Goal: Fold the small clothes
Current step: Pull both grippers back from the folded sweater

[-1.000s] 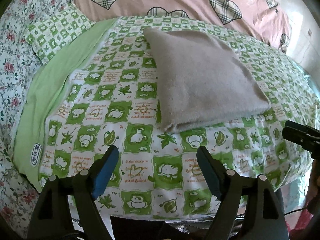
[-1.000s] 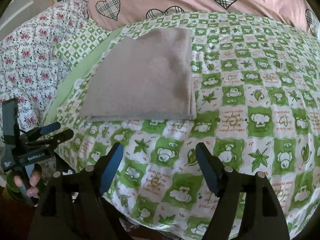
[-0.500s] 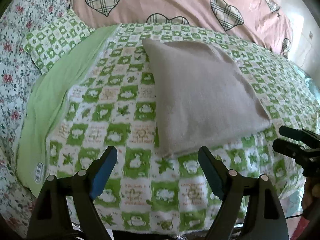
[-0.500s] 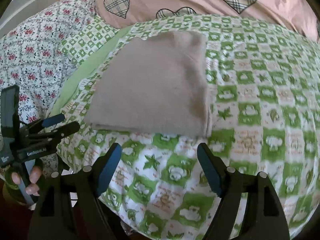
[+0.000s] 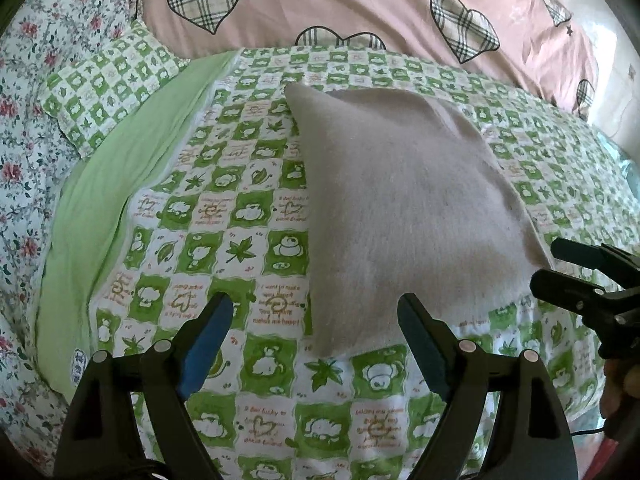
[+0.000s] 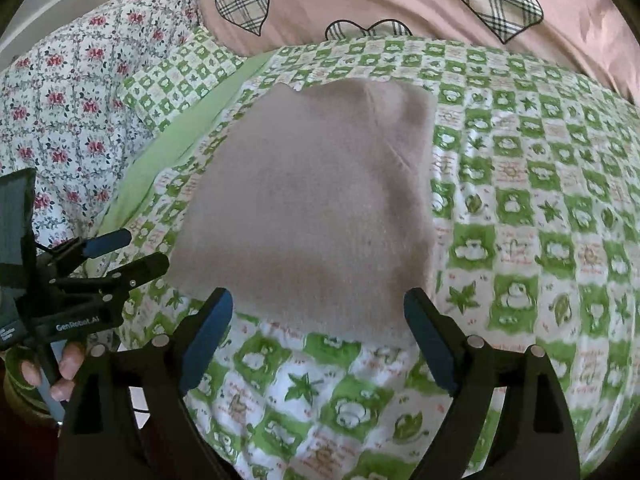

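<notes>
Folded grey cloth (image 5: pixel 404 208) lies untouched ahead of both spread, empty fingers (image 6: pixel 208 336), right opening.

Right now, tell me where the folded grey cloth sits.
The grey cloth lies flat on the green checked quilt, just beyond both open grippers, below the pink heart pillow.

Both wrist cameras look steeply down along their own fingers from close above the bed's near edge, sharing the folded grey cloth (image 5: pixel 404 208) on the green checked quilt (image 5: pixel 224 208).

A plain grey-beige folded cloth (image 5: pixel 404 208) lies on a green-and-white checked quilt (image 5: pixel 224 240) beside pink heart-patterned bedding (image 5: pixel 320 4).
</notes>
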The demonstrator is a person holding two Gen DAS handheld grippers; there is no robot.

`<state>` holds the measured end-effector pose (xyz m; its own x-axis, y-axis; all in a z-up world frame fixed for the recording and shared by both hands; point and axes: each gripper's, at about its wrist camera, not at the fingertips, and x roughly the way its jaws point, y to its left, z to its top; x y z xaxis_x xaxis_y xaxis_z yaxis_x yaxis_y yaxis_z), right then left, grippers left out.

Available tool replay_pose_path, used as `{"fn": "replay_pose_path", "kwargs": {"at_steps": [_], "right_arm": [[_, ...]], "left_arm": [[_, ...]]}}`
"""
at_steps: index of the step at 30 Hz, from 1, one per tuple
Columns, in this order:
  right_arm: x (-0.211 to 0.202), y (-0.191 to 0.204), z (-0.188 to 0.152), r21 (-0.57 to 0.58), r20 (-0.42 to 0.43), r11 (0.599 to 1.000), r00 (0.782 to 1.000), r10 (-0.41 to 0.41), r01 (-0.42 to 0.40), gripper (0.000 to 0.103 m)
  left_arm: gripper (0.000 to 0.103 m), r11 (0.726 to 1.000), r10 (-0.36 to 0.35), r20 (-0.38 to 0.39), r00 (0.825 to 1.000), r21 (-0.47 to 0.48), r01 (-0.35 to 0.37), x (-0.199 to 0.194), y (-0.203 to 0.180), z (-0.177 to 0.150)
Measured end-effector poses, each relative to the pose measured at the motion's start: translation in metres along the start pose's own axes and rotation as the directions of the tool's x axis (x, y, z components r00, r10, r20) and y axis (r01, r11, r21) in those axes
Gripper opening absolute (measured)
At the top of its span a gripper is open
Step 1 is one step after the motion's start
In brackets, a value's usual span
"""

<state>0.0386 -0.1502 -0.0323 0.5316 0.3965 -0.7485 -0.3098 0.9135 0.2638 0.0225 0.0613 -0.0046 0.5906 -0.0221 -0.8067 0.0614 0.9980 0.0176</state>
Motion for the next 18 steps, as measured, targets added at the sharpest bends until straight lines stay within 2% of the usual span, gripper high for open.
{"fn": "replay_pose_path", "kwargs": {"at_steps": [10, 18], "right_arm": [[0.01, -0.01, 0.016, 0.017, 0.016, 1.0, 1.0, 0.004, -0.004, 0.089], [0.017, -0.021, 0.023, 0.044, 0.006, 0.999, 1.0, 0.012, -0.012, 0.09]], "left_arm": [[0.085, 0.998, 0.06, 0.018, 0.998, 0.003, -0.06, 0.013, -0.005, 0.017], [0.085, 0.998, 0.056, 0.034, 0.998, 0.014, -0.056, 0.021, -0.013, 0.03]]}}
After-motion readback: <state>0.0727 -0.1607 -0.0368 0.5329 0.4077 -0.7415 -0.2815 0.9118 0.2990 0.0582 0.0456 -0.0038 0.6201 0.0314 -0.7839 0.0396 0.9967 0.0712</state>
